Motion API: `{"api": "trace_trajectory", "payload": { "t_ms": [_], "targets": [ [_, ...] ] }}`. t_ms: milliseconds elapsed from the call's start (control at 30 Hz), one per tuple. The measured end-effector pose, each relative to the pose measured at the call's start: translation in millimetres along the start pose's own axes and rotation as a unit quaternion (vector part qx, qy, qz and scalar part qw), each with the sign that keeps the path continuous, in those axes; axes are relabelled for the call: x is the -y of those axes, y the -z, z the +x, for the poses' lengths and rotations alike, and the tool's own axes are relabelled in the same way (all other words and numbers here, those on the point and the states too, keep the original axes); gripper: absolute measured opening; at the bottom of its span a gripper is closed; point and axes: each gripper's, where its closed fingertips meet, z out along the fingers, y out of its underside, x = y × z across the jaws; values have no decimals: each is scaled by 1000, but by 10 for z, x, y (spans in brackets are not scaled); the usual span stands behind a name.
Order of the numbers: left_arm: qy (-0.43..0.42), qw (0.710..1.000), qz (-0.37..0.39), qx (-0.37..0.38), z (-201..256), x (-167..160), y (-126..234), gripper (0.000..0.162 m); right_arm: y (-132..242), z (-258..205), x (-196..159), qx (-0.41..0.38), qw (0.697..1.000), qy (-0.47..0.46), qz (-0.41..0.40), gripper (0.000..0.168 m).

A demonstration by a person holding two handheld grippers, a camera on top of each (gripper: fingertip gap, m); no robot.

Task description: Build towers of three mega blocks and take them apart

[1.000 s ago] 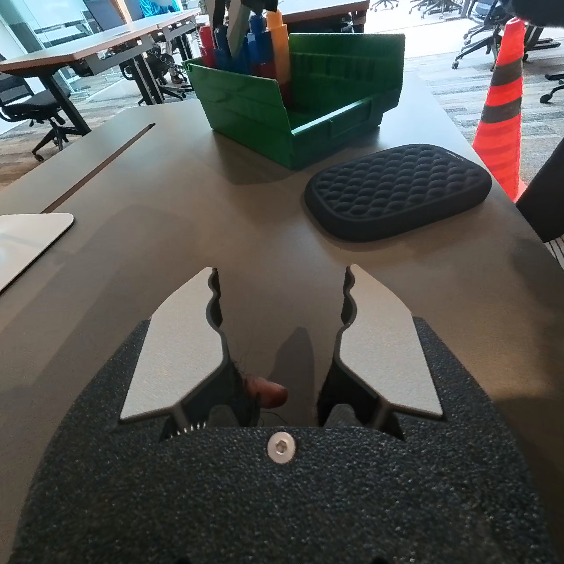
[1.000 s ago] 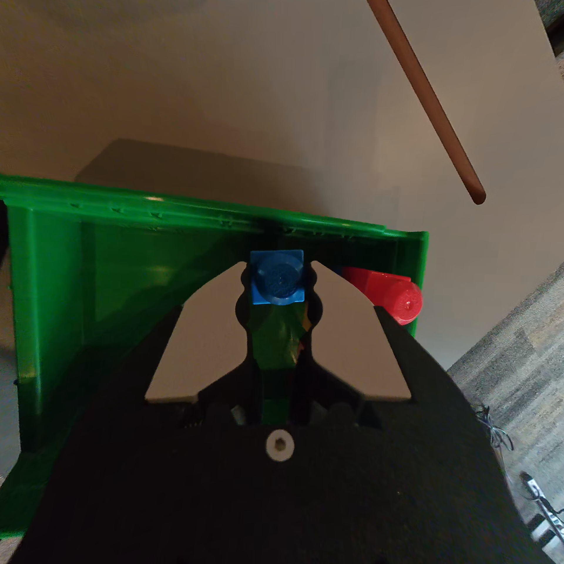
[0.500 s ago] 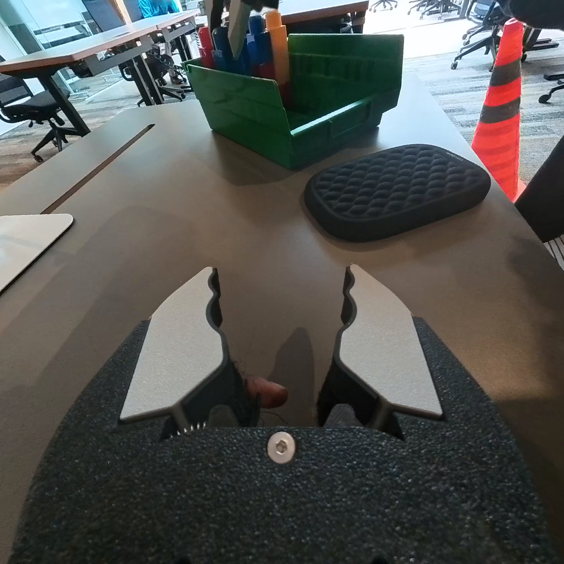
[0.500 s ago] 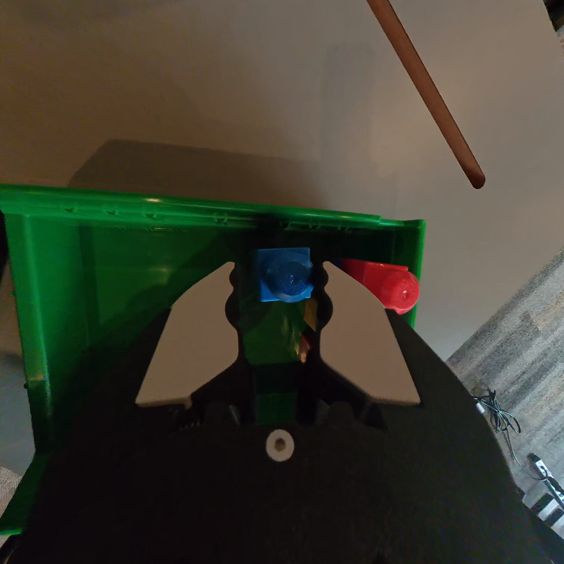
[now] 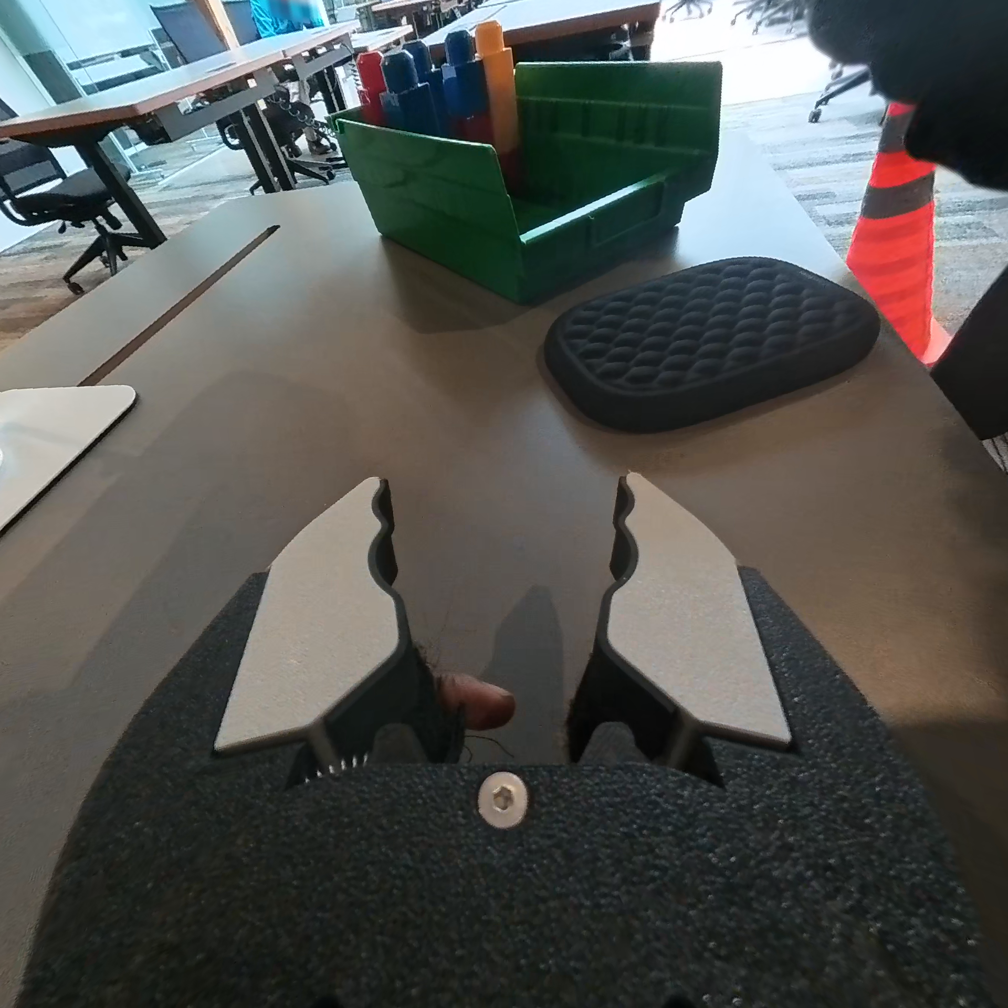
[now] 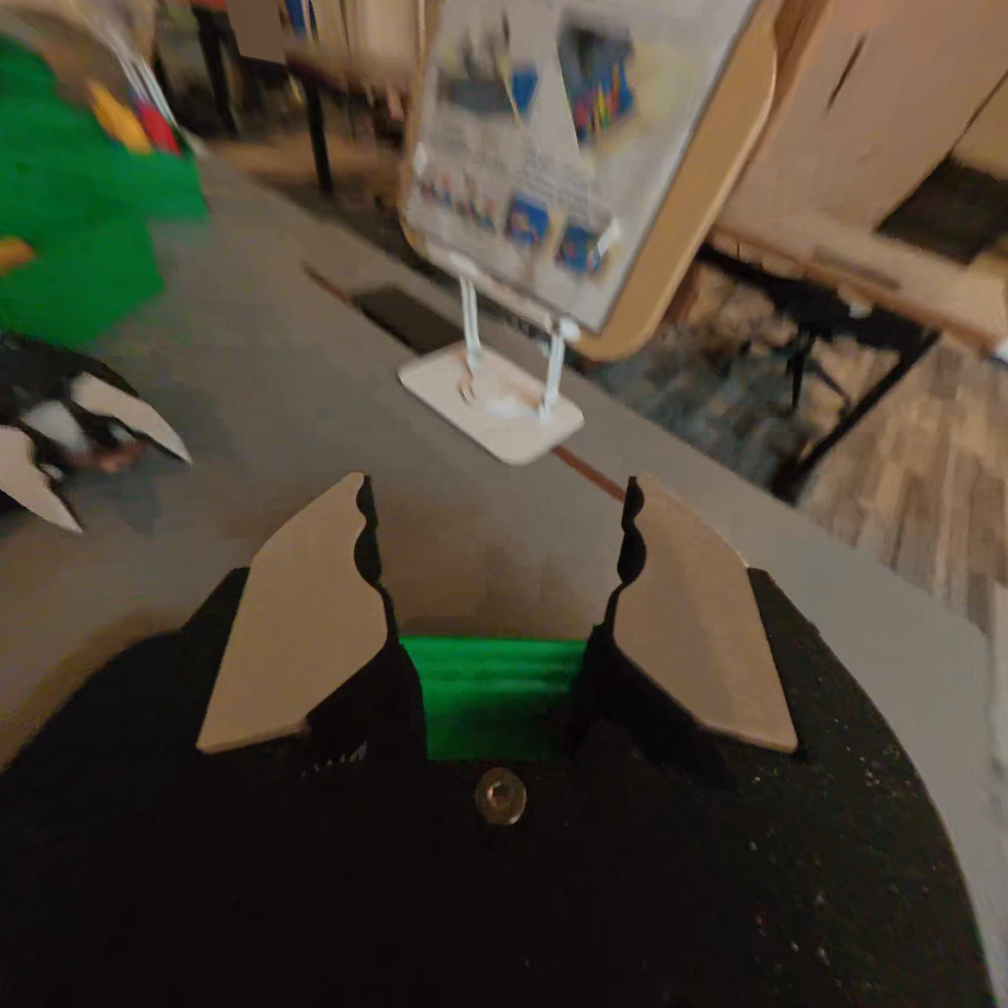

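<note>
A green bin (image 5: 453,218) stands at the far side of the dark table (image 5: 327,436). Red (image 5: 370,82), blue (image 5: 406,87) and orange (image 5: 493,82) mega block towers stand upright in it. My left gripper (image 5: 502,485) is open and empty, low over the table, well short of the bin. My right gripper (image 6: 496,485) is open and empty; its view is motion-blurred. A green bin wall (image 6: 491,698) shows below, between its fingers. The left gripper (image 6: 131,493) also shows at the left edge of the right wrist view.
A black honeycomb pad (image 5: 709,338) lies right of the bin. An orange cone (image 5: 894,218) stands beyond the table's right edge. A white stand base (image 6: 491,403) holding a sign board (image 6: 545,153) sits on the table; its corner (image 5: 54,425) shows at left. A dark shape (image 5: 938,71) hangs at upper right. Spacing between my two grippers at the tips: around 35 centimeters.
My right gripper opened off the blue block in the bin and swung up and away, now facing across the table. The left gripper has not moved.
</note>
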Motion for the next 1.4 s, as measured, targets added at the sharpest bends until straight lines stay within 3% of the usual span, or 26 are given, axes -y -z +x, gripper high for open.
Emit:
{"api": "trace_trajectory", "payload": {
  "t_ms": [167,367,500,633,733,967,1167,1333,1400],
  "targets": [
    [5,1000,5,2,-12,12,8,77,110,-666,284,45,986,-42,152,100],
    [10,1000,10,5,-26,23,17,77,-45,-1268,183,51,976,-45,207,106],
    [8,1000,13,6,-23,30,20,77,-345,-1575,-122,51,979,-74,183,108],
    [4,1000,22,14,-33,51,35,77,-555,-1905,-532,74,980,-105,149,94],
    [10,999,29,23,-64,65,49,76,-583,-1950,-665,62,981,-111,149,81],
    [4,998,50,43,-118,223,153,75,-597,-2017,-839,67,979,-140,131,73],
    [-48,992,53,104,-144,687,766,72,-637,-2064,-878,84,980,-141,114,72],
    [-121,981,-86,124,-106,802,1735,69,-631,-2090,-872,93,979,-138,116,71],
    [-144,965,-164,148,-206,702,2161,59,-630,-2103,-873,100,978,-140,115,71]
  ]
}}
